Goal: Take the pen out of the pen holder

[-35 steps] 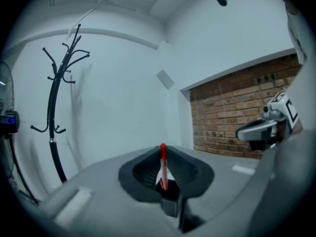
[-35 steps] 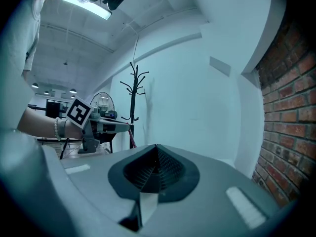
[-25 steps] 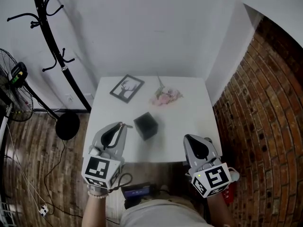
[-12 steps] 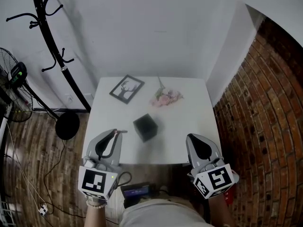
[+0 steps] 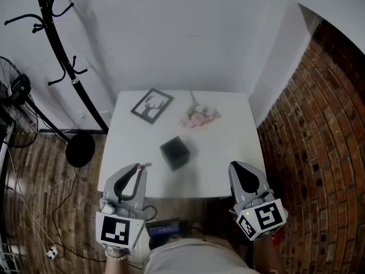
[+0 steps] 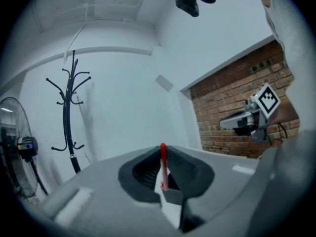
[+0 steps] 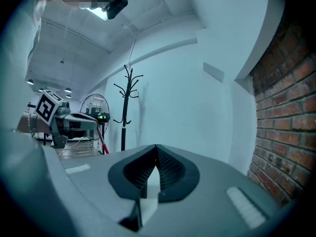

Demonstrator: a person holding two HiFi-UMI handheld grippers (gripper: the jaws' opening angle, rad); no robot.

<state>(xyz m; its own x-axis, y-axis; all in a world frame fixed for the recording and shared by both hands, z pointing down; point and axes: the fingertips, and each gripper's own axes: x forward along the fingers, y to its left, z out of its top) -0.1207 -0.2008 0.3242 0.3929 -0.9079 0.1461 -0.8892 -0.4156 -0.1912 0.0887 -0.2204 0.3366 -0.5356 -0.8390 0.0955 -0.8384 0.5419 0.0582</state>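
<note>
So the red pen (image 6: 163, 166) is clamped in the left gripper (image 5: 138, 168). In the left gripper view it stands up between the two dark fingers (image 6: 140, 169), which are closed on it, with its end poking just above them. From the head view you only catch a tiny reddish bit at the tips, so I can't tell much about the pen beyond the colour.

That gripper is over the front-left part of the white surface (image 5: 225, 144), pointing toward the back edge. The pen holder (image 5: 175, 152), a black cube-ish thing, sits apart from it and a little to its right, around the middle of the surface and a bit nearer the front edge. The pen is clear of the holder and not touching it.

The right gripper (image 5: 237, 165) is at the front-right corner, fingers together with nothing between them, which is really clear in the right gripper view.

Toward the back edge there's a dark picture frame (image 5: 152, 105) lying near the back-left corner, and a small bunch of pink flowers (image 5: 199, 116) just right of it.

Off the surface: a black coat rack (image 5: 61, 56) and a fan (image 5: 14, 104) on the left, and a brick wall (image 5: 322, 130) on the right.
</note>
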